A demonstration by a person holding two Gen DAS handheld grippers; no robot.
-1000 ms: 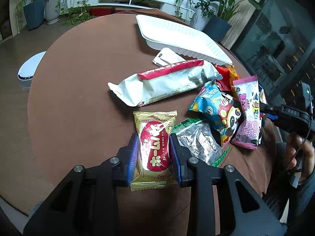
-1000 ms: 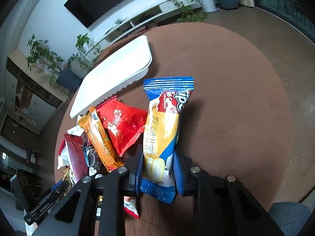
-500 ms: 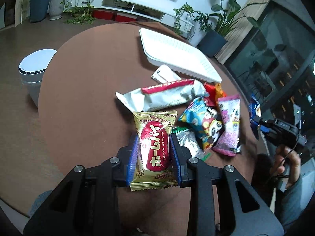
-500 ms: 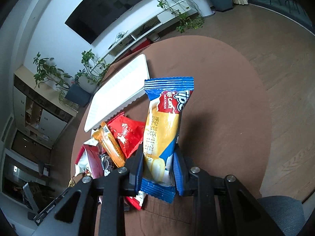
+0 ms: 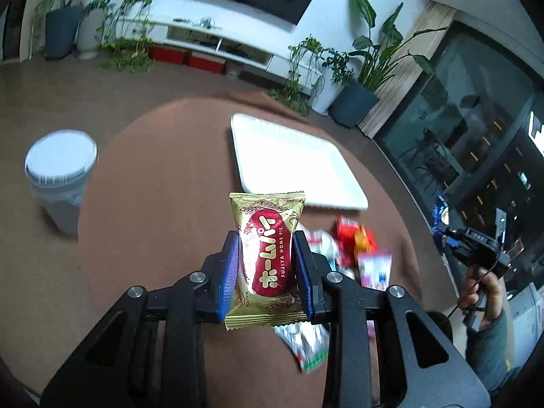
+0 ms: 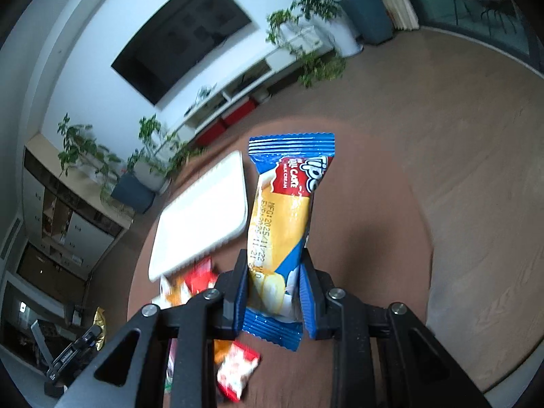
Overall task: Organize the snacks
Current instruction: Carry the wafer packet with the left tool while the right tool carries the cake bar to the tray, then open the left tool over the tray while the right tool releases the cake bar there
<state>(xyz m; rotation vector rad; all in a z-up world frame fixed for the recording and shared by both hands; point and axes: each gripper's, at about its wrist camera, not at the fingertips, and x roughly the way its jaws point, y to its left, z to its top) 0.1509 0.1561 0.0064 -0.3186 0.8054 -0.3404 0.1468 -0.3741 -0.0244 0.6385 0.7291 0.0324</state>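
**Both grippers hold a snack above the worktop**

My left gripper (image 5: 267, 265) has its jaws closed narrowly on a gold-and-red pie packet (image 5: 267, 255), the blue pads pressing its two long edges. The packet stands upright between them, clear of the round brown worktop (image 5: 153, 204) below. Beyond it lies the white tray (image 5: 289, 159), with nothing in it that I can see. A blurred heap of loose snack packets (image 5: 357, 248) sits on the worktop just this side of the tray's near edge.

My right gripper (image 6: 273, 292) is likewise clamped on a blue-and-yellow cake bar (image 6: 282, 224), held by its lower part, the top end standing free and tilted slightly. In this view the tray (image 6: 200, 217) lies to the left of the bar, with red and orange packets (image 6: 190, 282) near its closer corner.

A white-lidded bin (image 5: 59, 183) stands on the floor beside the worktop.
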